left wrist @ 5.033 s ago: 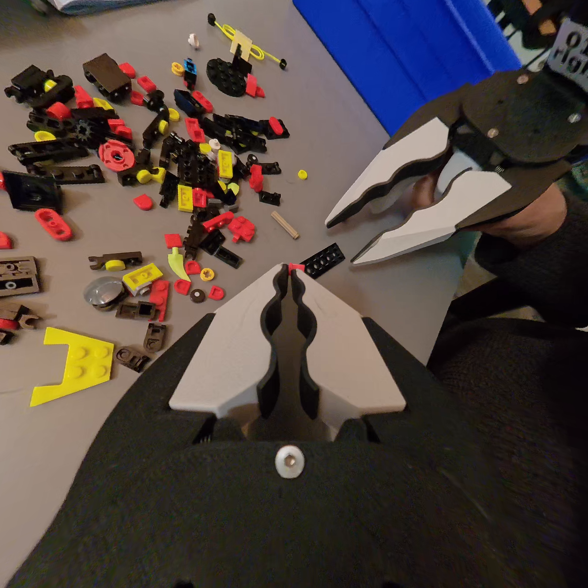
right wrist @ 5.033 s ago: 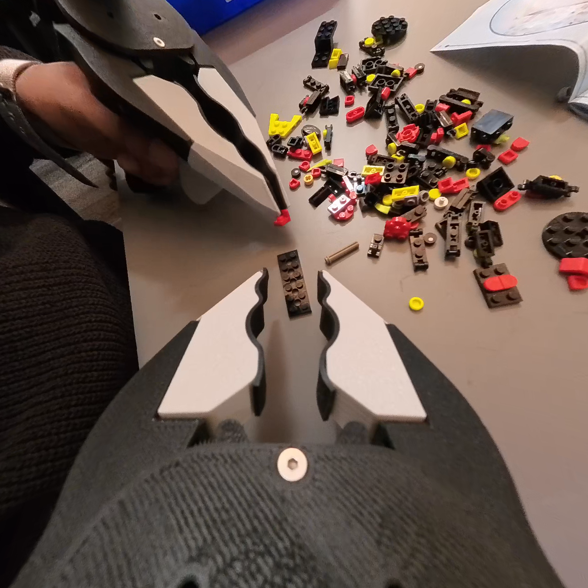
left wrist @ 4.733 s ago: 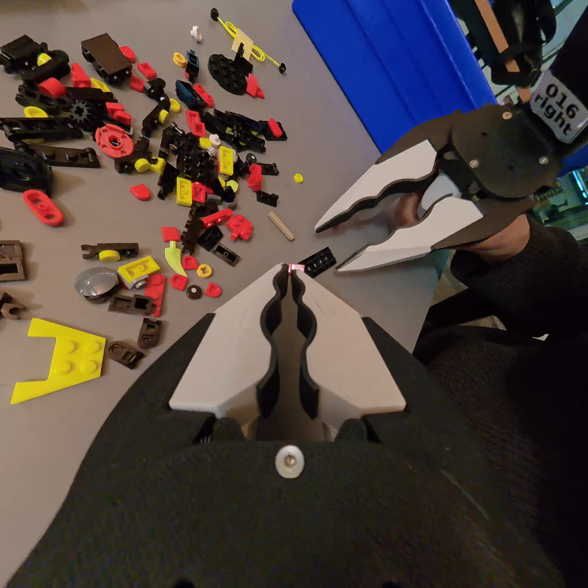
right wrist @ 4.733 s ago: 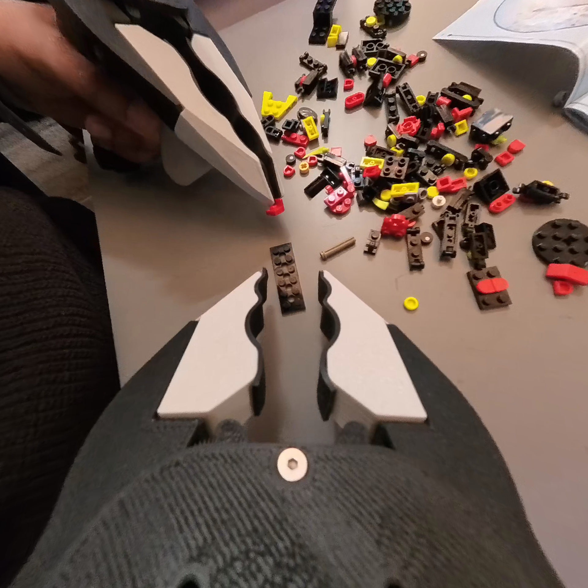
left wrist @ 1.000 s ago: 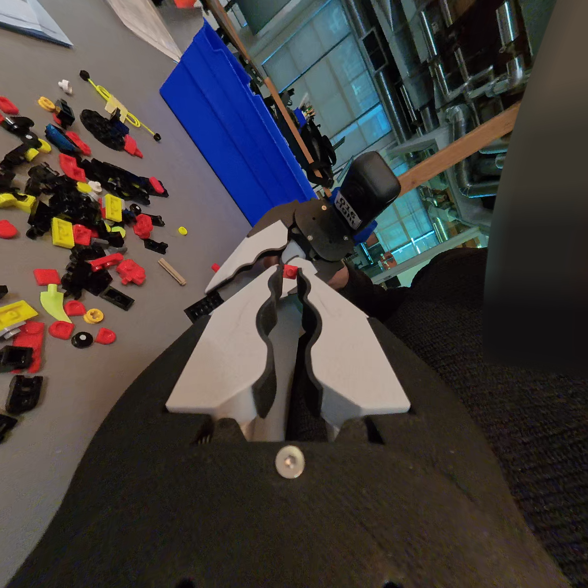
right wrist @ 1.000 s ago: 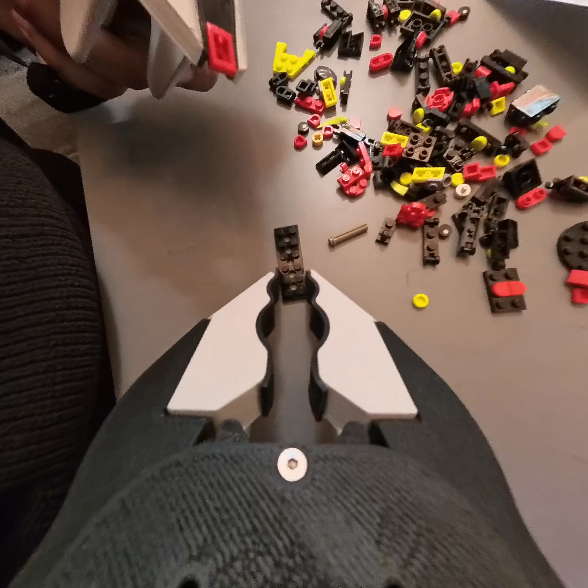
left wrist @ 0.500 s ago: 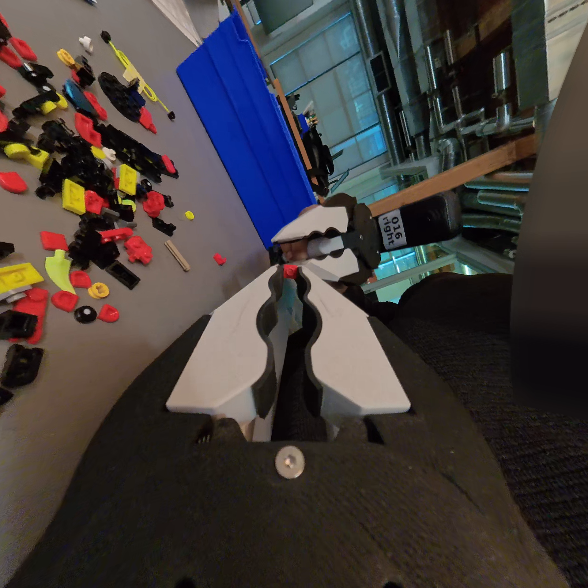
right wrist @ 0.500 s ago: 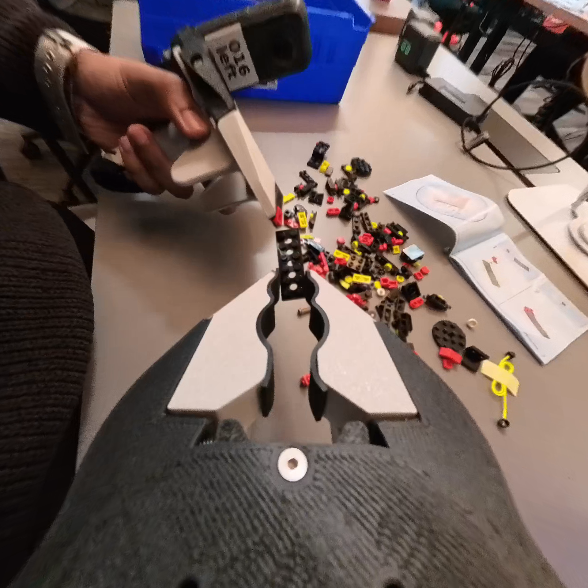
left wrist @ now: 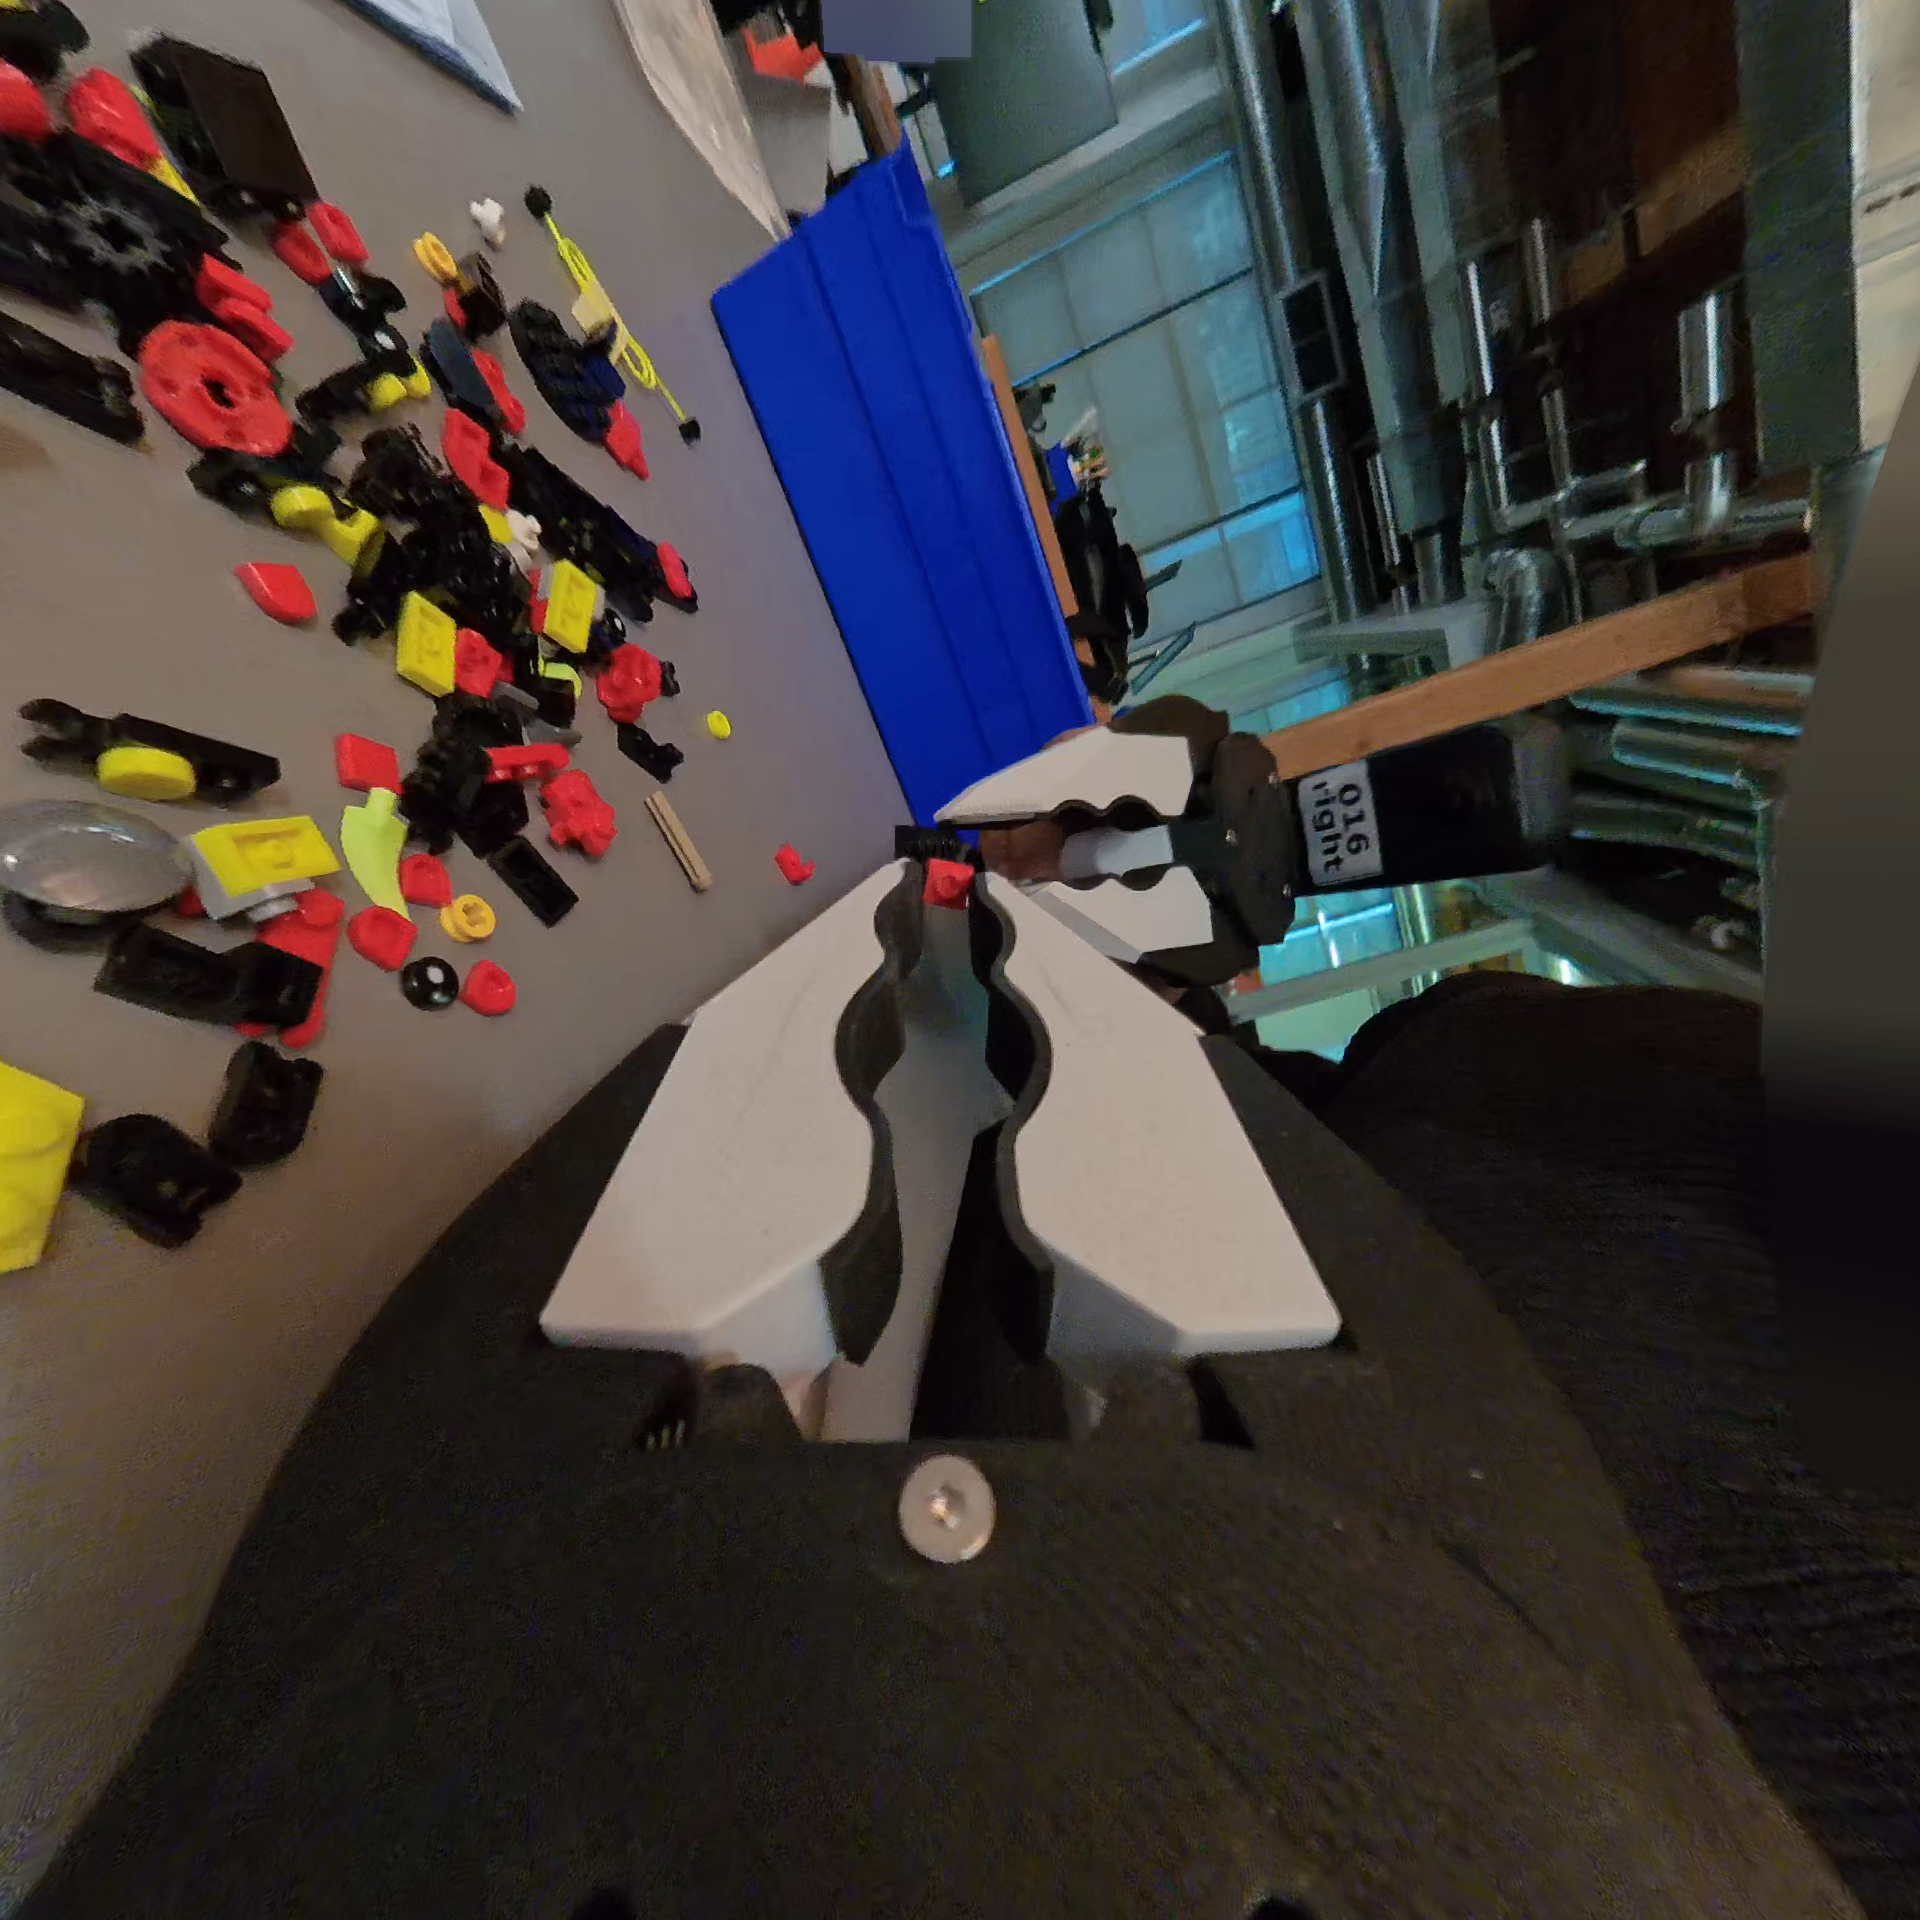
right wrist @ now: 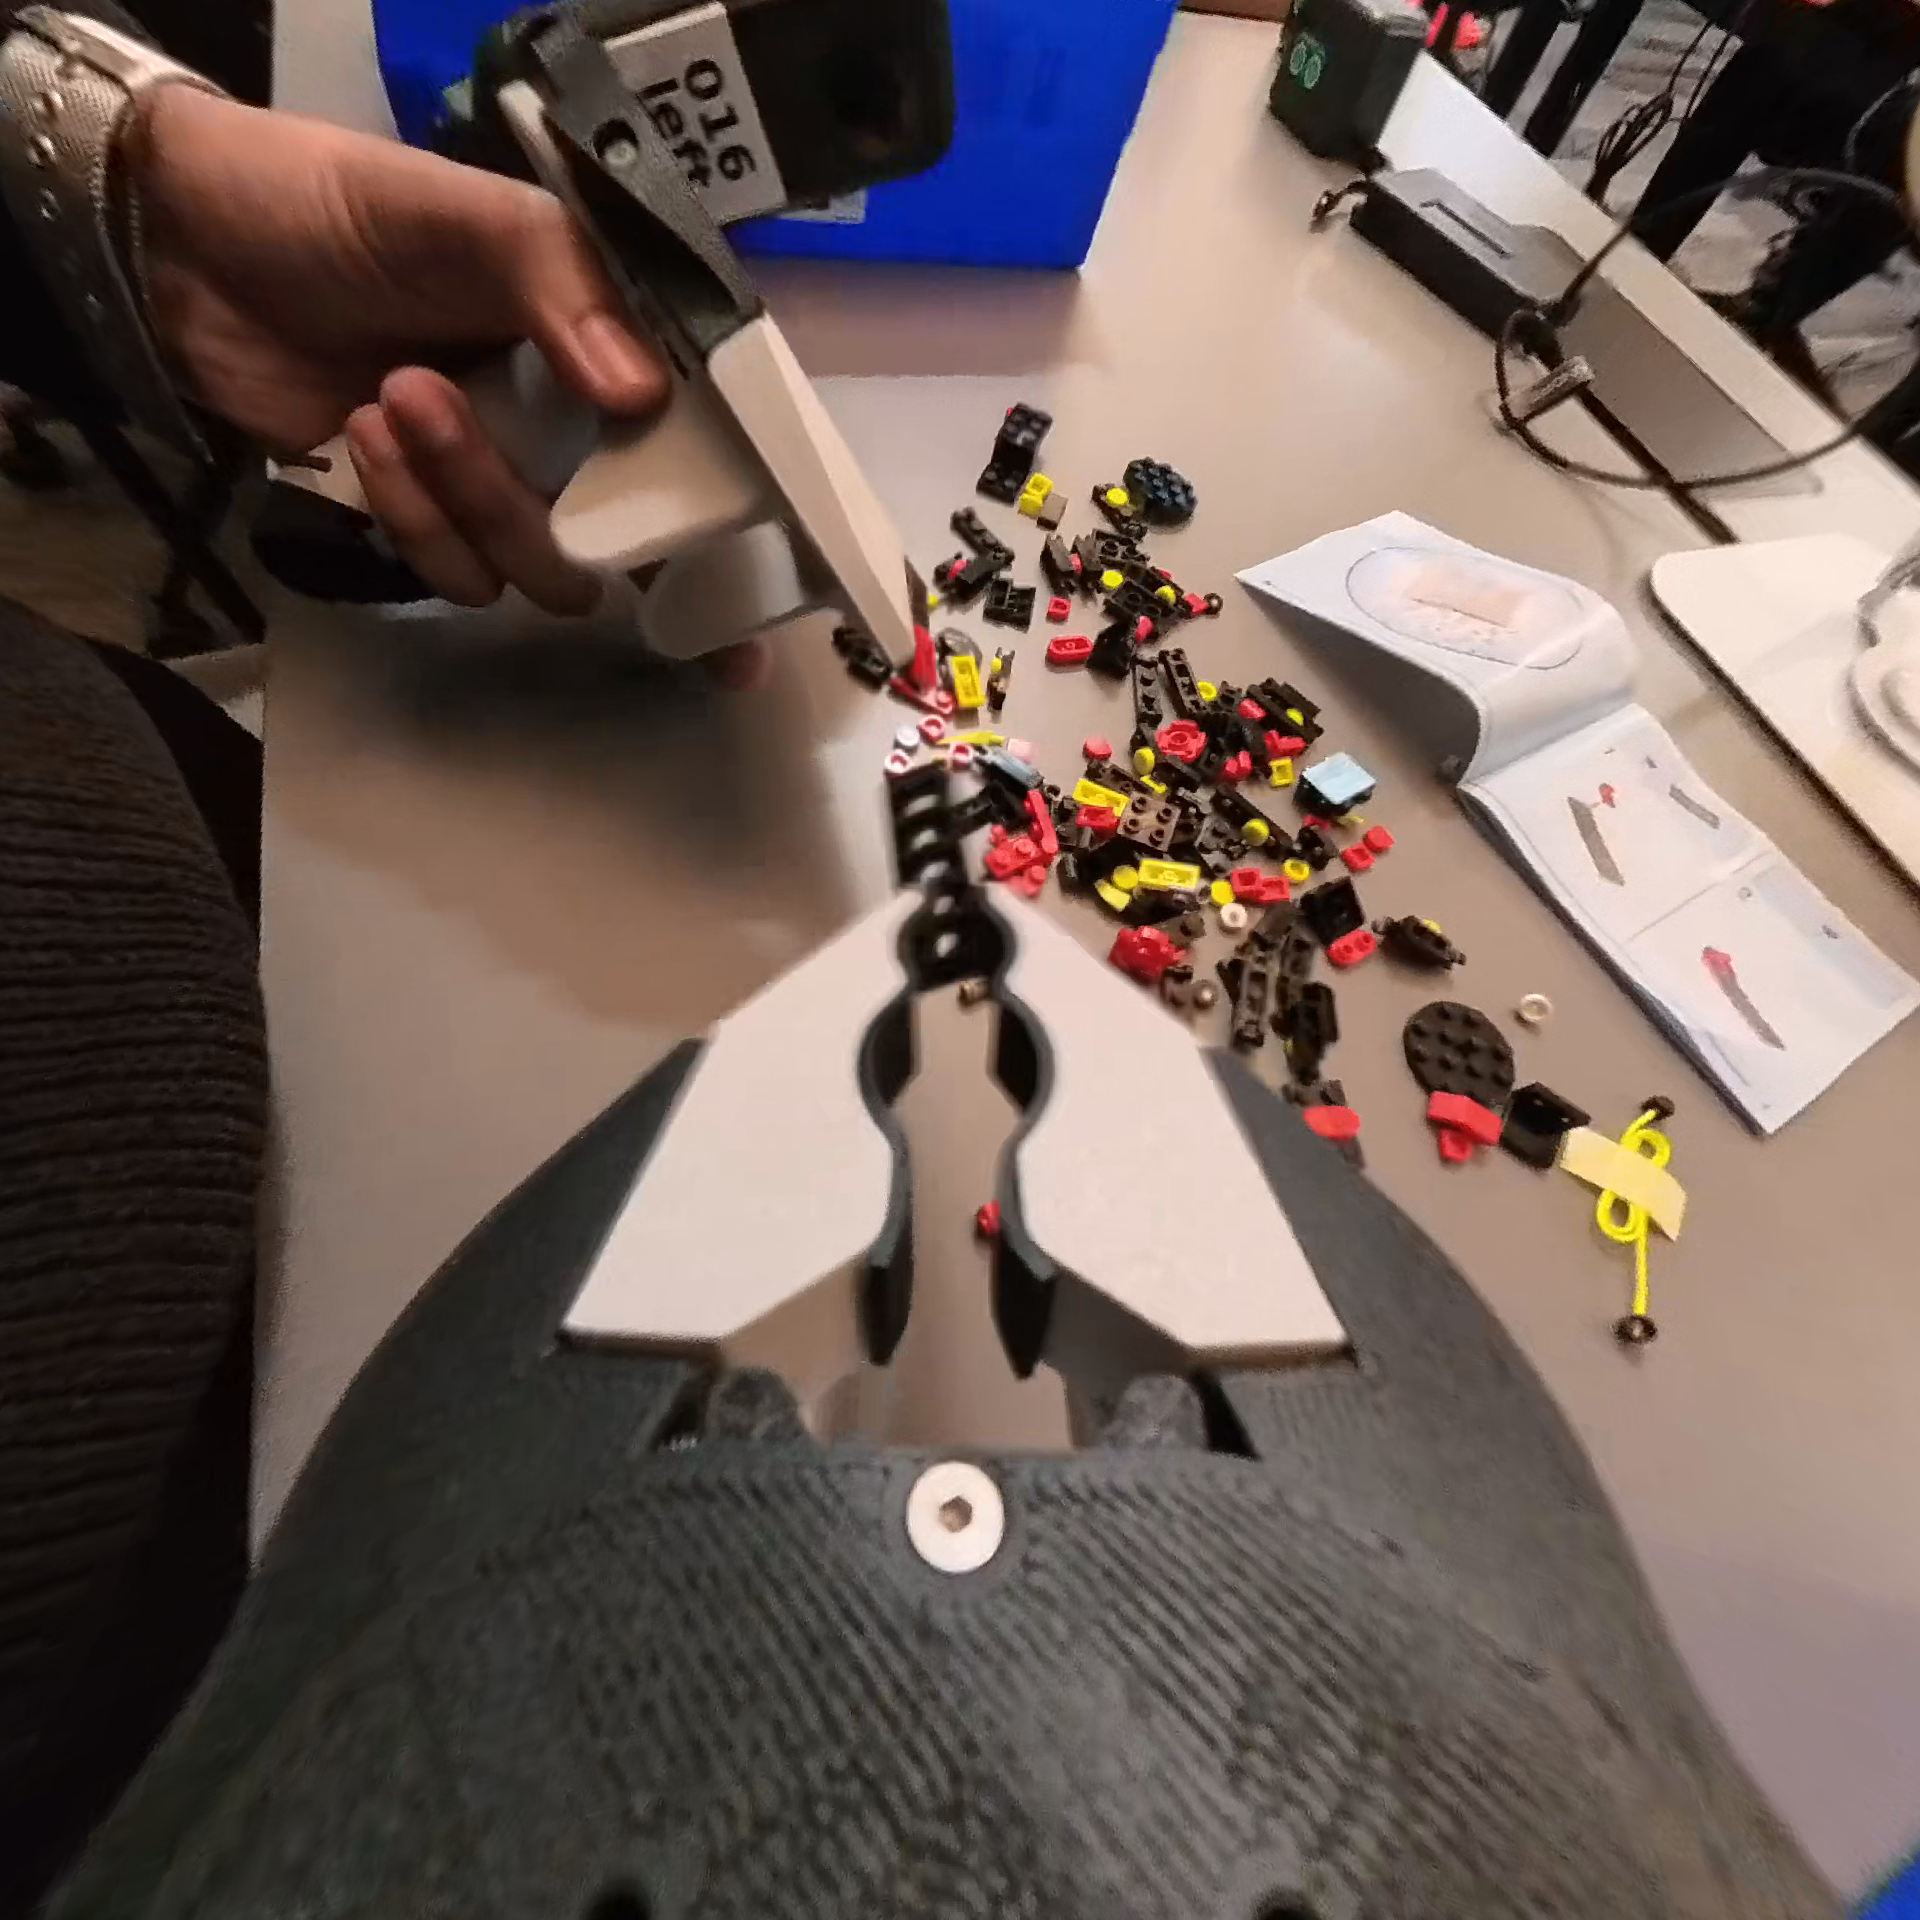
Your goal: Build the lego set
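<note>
From my left wrist, my left gripper (left wrist: 948, 891) pinches a small red piece (left wrist: 945, 883) just below the black plate (left wrist: 920, 840). From my right wrist, my right gripper (right wrist: 948, 940) clamps that plate above the bench (right wrist: 540, 852), left of the loose brick pile (right wrist: 1164, 810).

Loose red, black and yellow lego pieces (right wrist: 1164, 810) lie mid-frame on the grey surface (right wrist: 540, 914); the open paper instruction booklet (right wrist: 1621, 790) lies to their right, and the blue plastic bin (right wrist: 1018, 156) stands at the frame's top.
</note>
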Demonstrator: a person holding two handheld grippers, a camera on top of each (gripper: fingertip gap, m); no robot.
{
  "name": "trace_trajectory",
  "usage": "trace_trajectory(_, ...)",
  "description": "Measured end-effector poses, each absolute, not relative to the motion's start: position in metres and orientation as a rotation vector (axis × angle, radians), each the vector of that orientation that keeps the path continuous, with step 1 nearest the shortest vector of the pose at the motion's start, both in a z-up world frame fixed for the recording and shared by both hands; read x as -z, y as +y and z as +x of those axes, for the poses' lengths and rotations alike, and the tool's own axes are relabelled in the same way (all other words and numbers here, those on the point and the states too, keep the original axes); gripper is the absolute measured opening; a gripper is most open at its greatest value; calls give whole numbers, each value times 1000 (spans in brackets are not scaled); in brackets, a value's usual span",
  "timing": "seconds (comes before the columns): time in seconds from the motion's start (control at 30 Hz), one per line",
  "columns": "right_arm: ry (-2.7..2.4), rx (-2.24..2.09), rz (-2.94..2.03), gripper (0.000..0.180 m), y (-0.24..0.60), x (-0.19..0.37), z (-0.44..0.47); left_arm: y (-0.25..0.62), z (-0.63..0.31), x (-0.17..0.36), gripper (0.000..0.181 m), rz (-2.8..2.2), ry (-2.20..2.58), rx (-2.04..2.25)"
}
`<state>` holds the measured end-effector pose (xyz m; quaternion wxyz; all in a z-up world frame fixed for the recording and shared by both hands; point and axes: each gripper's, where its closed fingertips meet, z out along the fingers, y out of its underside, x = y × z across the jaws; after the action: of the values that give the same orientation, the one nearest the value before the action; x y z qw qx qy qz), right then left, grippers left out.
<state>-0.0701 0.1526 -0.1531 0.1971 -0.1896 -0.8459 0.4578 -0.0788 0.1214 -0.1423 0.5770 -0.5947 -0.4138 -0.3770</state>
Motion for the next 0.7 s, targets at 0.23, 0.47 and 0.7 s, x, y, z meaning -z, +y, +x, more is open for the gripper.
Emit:
trace_trajectory(0.23,-2627,-1061,-789,0,172,211,-65,120,-78,155,7,-1513,-975,793)
trace_trajectory(0.47,-2537,-1239,-773,18,167,189,-73,121,-73,172,7,-1646,-979,732)
trace_trajectory(0.7,-2668,-1083,-373,45,139,206,-78,116,-66,202,7,-1992,-857,465)
